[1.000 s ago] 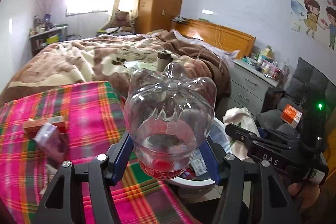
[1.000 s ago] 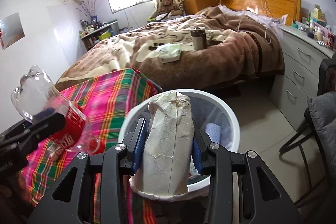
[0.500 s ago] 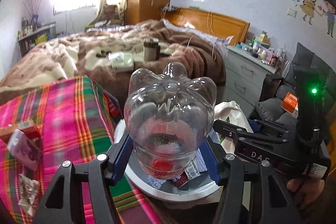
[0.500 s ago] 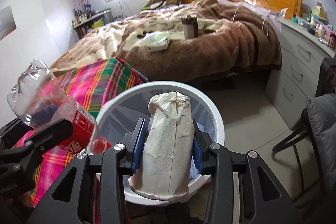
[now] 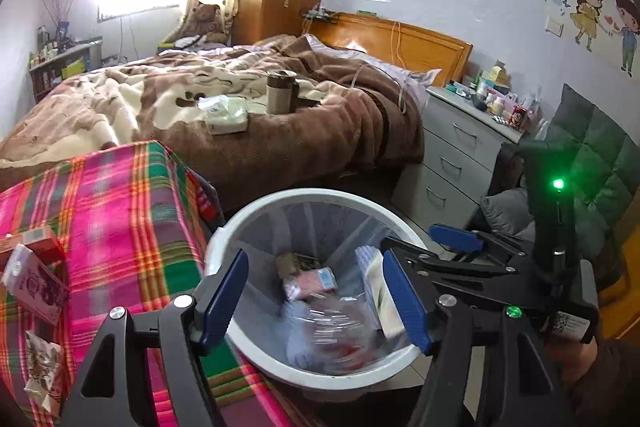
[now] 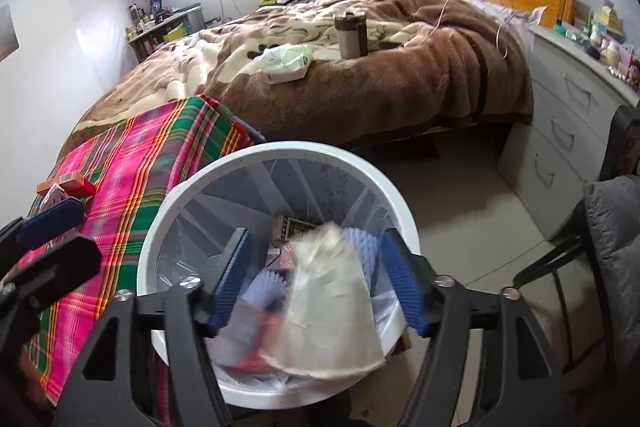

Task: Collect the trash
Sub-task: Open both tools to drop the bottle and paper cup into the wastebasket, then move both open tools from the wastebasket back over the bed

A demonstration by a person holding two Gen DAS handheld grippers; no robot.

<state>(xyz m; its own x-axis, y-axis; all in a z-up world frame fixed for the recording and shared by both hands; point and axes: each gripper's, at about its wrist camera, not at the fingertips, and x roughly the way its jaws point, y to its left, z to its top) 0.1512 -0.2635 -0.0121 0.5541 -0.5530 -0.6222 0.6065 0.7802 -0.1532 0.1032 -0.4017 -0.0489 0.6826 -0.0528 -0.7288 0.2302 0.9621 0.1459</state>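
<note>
The white trash bin stands below both grippers, beside the plaid-covered table. My left gripper hangs over it, jaws opening, nothing between the pads. The clear plastic bottle with a red label is a blur inside the bin, among other trash. Over the same bin, my right gripper has its jaws opening. The crumpled off-white paper cup drops between them, blurred and free of the pads. The bottle blurs beside it. Each gripper shows in the other's view: the right gripper, the left gripper.
On the pink and green plaid cloth lie a red carton, a pink packet and a wrapper. Behind the bin is a bed with a tumbler and a tissue pack. A grey dresser and a dark chair stand at the right.
Both grippers came over the bin and then opened. The bottle left the left jaws and the paper cup left the right jaws, both falling into the bin.
</note>
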